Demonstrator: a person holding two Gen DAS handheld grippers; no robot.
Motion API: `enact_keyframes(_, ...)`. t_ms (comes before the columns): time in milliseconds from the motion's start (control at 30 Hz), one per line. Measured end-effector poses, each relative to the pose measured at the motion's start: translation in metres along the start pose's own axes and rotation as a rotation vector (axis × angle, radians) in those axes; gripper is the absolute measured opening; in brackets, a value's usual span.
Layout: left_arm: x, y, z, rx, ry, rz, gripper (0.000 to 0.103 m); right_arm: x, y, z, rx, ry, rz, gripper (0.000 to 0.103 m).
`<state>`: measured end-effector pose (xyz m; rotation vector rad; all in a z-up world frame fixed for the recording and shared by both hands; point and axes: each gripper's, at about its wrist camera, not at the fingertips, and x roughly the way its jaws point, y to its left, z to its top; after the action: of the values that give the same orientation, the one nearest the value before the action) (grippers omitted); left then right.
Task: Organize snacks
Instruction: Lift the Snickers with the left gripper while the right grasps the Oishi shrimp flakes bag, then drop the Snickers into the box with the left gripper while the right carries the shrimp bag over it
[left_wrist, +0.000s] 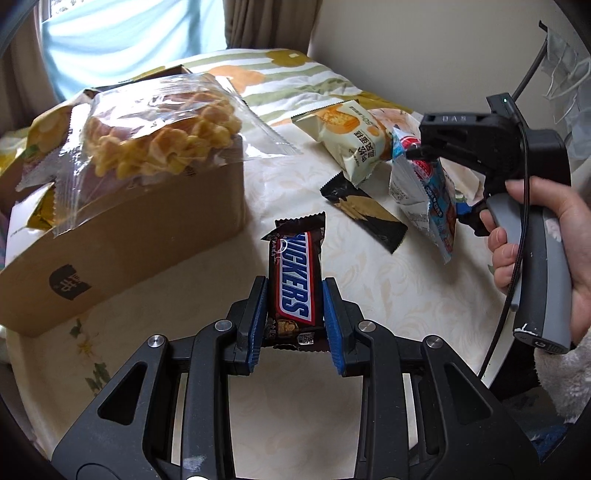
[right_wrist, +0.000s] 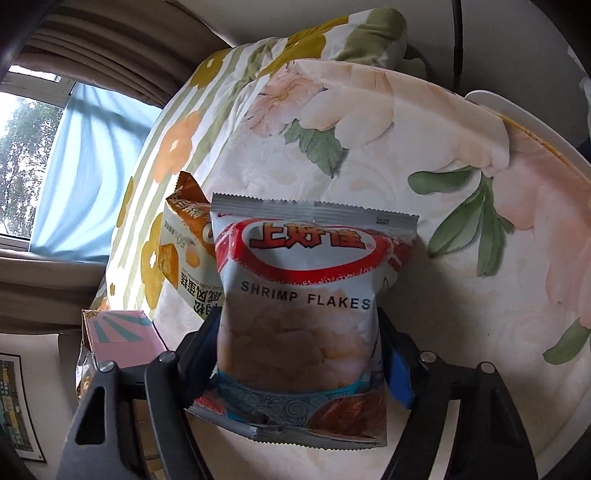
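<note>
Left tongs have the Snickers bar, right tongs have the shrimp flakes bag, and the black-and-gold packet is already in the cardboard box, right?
Not quite. The left tongs do grip the Snickers bar and the right tongs the shrimp flakes bag, but the black-and-gold packet lies on the tablecloth, outside the cardboard box. The left wrist view shows it.

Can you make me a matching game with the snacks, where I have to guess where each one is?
Things:
1. Snickers bar
2. shrimp flakes bag
3. waffle bag
4. black and gold packet

Places:
A. lying flat on the tablecloth
B. held in the left gripper
C. on top of the cardboard box
D. held in the right gripper

Pairs: 1-B, 2-D, 3-C, 4-A
</note>
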<state>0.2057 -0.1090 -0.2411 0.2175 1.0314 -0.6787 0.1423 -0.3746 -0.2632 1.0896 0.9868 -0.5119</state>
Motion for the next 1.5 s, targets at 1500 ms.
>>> enact_keyframes(1500, -0.121, 0.224, 0.057, -0.430, -0.148, 0.338, 0.027, -0.047, 0.293, -0.154, -0.982, 0.049, 0.380, 0.057)
